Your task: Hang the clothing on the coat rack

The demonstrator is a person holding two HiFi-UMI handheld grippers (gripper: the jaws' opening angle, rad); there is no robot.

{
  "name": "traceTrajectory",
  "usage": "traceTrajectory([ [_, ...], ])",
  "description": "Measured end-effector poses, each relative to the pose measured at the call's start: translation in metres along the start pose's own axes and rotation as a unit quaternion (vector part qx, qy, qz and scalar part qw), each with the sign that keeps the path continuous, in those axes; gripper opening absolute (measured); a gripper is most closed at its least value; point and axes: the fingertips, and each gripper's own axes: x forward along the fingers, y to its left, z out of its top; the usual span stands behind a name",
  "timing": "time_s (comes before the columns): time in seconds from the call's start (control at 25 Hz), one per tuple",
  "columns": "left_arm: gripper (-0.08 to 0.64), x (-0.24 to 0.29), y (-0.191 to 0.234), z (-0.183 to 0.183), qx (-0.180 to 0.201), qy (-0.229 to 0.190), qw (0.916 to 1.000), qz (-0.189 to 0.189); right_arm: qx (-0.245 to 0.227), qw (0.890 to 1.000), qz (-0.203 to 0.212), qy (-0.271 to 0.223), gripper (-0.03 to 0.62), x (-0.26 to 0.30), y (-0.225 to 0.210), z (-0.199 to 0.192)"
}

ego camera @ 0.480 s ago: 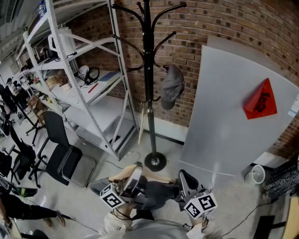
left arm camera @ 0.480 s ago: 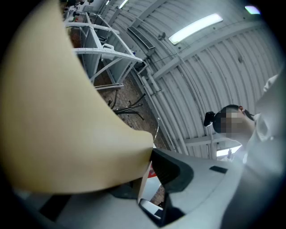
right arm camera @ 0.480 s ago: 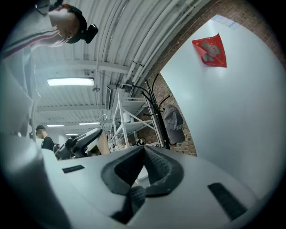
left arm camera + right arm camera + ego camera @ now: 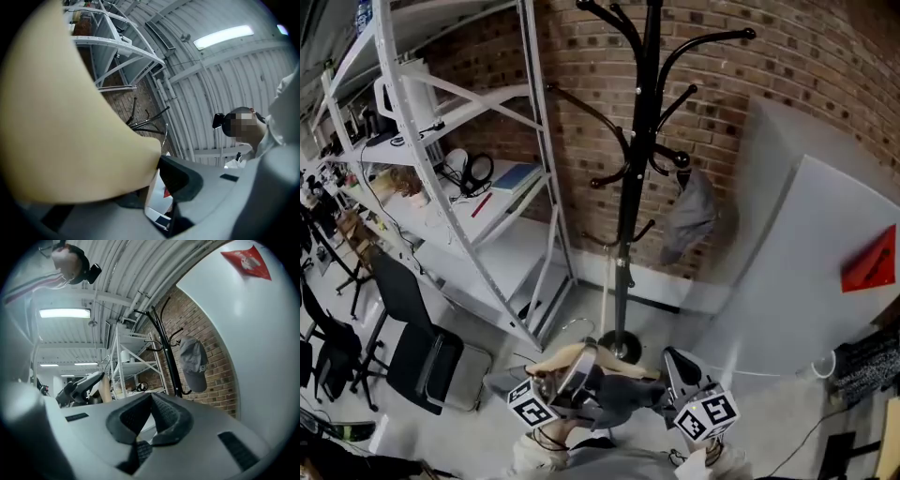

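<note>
The black coat rack (image 4: 630, 187) stands against the brick wall, with a grey cap (image 4: 689, 217) on one of its lower hooks. Low in the head view my left gripper (image 4: 572, 370) is shut on a beige wooden hanger (image 4: 567, 354) that carries a dark grey garment (image 4: 623, 394). In the left gripper view the hanger (image 4: 70, 122) fills the left side and presses against the black pad (image 4: 180, 180) of my left gripper (image 4: 157, 173). My right gripper (image 4: 675, 367) is beside the garment. Its pads meet at the tips with nothing between them in the right gripper view (image 4: 151, 401). The rack (image 4: 166, 352) and cap (image 4: 194, 363) lie ahead of it.
White metal shelving (image 4: 459, 141) stands left of the rack. Black chairs (image 4: 422, 347) are on the floor at the left. A large grey panel (image 4: 806, 281) with a red triangle (image 4: 872, 261) leans on the wall at the right. The rack's round base (image 4: 621, 347) is just beyond the grippers.
The head view has swung, so the rack and cap now sit further right and look larger. Both grippers, with the hanger and garment, stay at the bottom of the view.
</note>
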Motion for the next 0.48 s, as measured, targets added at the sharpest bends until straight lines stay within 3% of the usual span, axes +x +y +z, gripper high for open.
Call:
traceTrajectory([
  [0.2, 0.103, 0.011, 0.032, 0.037, 0.004, 0.027, 0.9995, -0.018, -0.005, 1.000, -0.011, -0.005, 0.024, 0.055, 0.007, 0.005],
  [0.48, 0.101, 0.040, 0.063, 0.046, 0.021, 0.062, 0.9973, -0.032, -0.009, 0.999, -0.037, -0.001, 0.023, 0.075, -0.014, 0.008],
])
